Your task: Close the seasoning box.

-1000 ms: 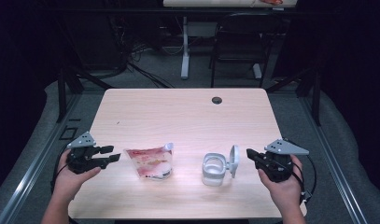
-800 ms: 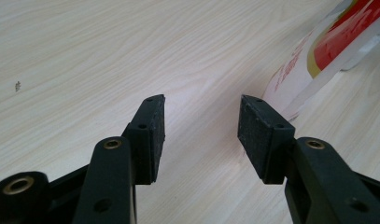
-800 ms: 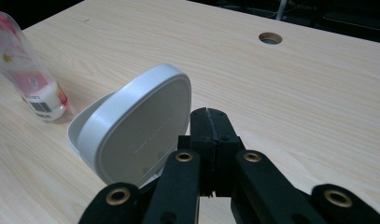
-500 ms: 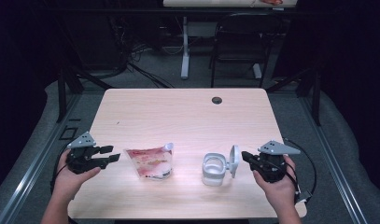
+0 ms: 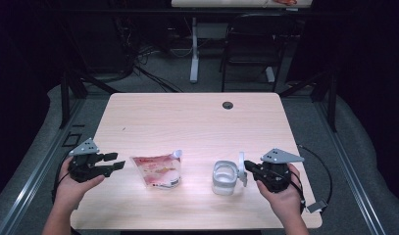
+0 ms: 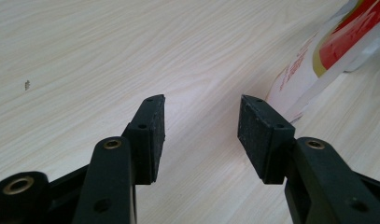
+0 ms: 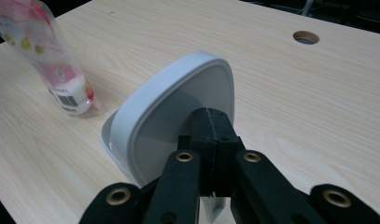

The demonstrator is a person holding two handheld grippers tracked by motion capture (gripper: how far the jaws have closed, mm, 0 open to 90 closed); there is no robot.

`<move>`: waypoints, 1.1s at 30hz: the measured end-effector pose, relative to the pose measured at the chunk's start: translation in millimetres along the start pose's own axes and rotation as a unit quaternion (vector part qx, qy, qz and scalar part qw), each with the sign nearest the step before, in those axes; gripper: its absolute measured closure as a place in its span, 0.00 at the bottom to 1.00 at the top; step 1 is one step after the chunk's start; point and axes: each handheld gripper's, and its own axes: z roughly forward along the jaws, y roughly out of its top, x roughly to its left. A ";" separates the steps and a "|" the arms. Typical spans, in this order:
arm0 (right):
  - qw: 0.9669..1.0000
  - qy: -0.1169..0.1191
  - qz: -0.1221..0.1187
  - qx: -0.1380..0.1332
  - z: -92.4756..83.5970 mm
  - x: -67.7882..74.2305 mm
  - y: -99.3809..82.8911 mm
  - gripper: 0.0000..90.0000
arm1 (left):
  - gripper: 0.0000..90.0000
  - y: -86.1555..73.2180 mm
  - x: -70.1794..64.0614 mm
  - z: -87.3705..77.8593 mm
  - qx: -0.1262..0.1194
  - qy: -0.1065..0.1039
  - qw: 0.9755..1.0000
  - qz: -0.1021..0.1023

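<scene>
A red-and-white spouted pouch (image 5: 158, 171) (image 6: 327, 56) (image 7: 52, 65) lies flat near the table's front, left of centre. To its right stands a small white container (image 5: 224, 178) with its lid (image 5: 241, 169) (image 7: 173, 112) tipped up on edge. My left gripper (image 5: 117, 161) (image 6: 201, 126) is open just left of the pouch, with nothing but bare table between its pads. My right gripper (image 5: 248, 169) (image 7: 211, 116) is shut, its closed tips right up against the raised lid's face; whether they touch it I cannot tell.
The light wooden table (image 5: 187, 122) has a round cable hole (image 5: 228, 105) (image 7: 305, 37) near its far edge. A chair and desk legs stand on the dark floor behind. A cable trails from the right gripper off the table's right side.
My right gripper has edged left, closing in on the raised lid. The left gripper, the pouch and the container have stayed put.
</scene>
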 end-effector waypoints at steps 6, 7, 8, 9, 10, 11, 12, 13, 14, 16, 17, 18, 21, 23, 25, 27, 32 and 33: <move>1.000 0.012 -0.008 0.009 11.8 8.6 -1.8 1.00 | 0.57 -0.3 -0.1 1.1 0.001 0.000 1.000 0.000; 1.000 0.015 -0.011 0.011 14.4 9.7 -2.4 1.00 | 0.57 -0.3 0.0 1.1 0.001 0.000 1.000 0.001; 1.000 0.018 -0.013 0.015 16.3 11.0 -2.7 1.00 | 0.58 -0.5 -0.1 1.2 0.001 0.000 1.000 0.000; 1.000 0.019 -0.013 0.015 18.3 12.4 -3.2 1.00 | 0.57 -0.5 0.0 1.1 0.002 0.000 1.000 0.000; 1.000 0.020 -0.016 0.019 19.3 13.5 -3.2 1.00 | 0.57 -0.6 0.2 0.8 0.002 0.000 1.000 0.000; 0.999 0.023 -0.017 0.019 20.3 14.6 -3.4 1.00 | 0.58 -0.8 0.3 0.5 0.001 0.001 1.000 0.000; 0.999 0.025 -0.018 0.019 20.9 15.6 -3.4 1.00 | 0.57 -0.9 0.7 0.2 0.001 0.000 1.000 0.000; 0.999 0.026 -0.020 0.018 21.4 16.5 -3.5 1.00 | 0.58 -1.1 1.0 0.0 0.000 0.000 1.000 0.000; 0.999 0.028 -0.021 0.018 21.8 17.5 -3.4 1.00 | 0.57 -1.3 1.1 0.0 0.000 0.001 1.000 -0.001; 0.999 0.030 -0.022 0.016 22.7 18.8 -3.4 1.00 | 0.58 -1.6 1.5 0.1 0.001 0.001 1.000 -0.001; 0.999 0.032 -0.022 0.016 23.2 18.8 -3.1 1.00 | 0.58 -1.6 1.6 0.2 0.000 0.001 1.000 -0.001; 0.999 0.033 -0.022 0.014 23.5 18.8 -2.9 1.00 | 0.58 -1.7 1.5 0.4 0.000 0.001 1.000 -0.001; 0.999 0.032 -0.026 0.010 22.2 18.5 -1.4 1.00 | 0.58 -2.0 1.2 1.2 -0.001 0.003 1.000 -0.001; 0.999 0.027 -0.027 0.006 20.3 16.9 -0.8 1.00 | 0.58 -2.2 1.3 1.2 0.001 0.003 1.000 -0.002; 0.999 0.020 -0.025 0.001 19.0 13.8 -1.0 1.00 | 0.57 -2.5 1.6 1.4 0.001 0.002 1.000 -0.002; 1.000 0.012 -0.021 -0.001 16.4 9.6 -1.9 1.00 | 0.58 -3.0 2.1 1.2 0.003 0.003 1.000 -0.003; 1.000 -0.009 -0.006 -0.003 11.0 1.0 -7.7 1.00 | 0.58 -3.9 2.9 0.4 -0.001 0.005 1.000 -0.007; 1.000 -0.016 0.000 -0.006 9.9 -2.4 -9.9 1.00 | 0.58 -4.1 3.0 0.8 -0.002 0.005 1.000 -0.007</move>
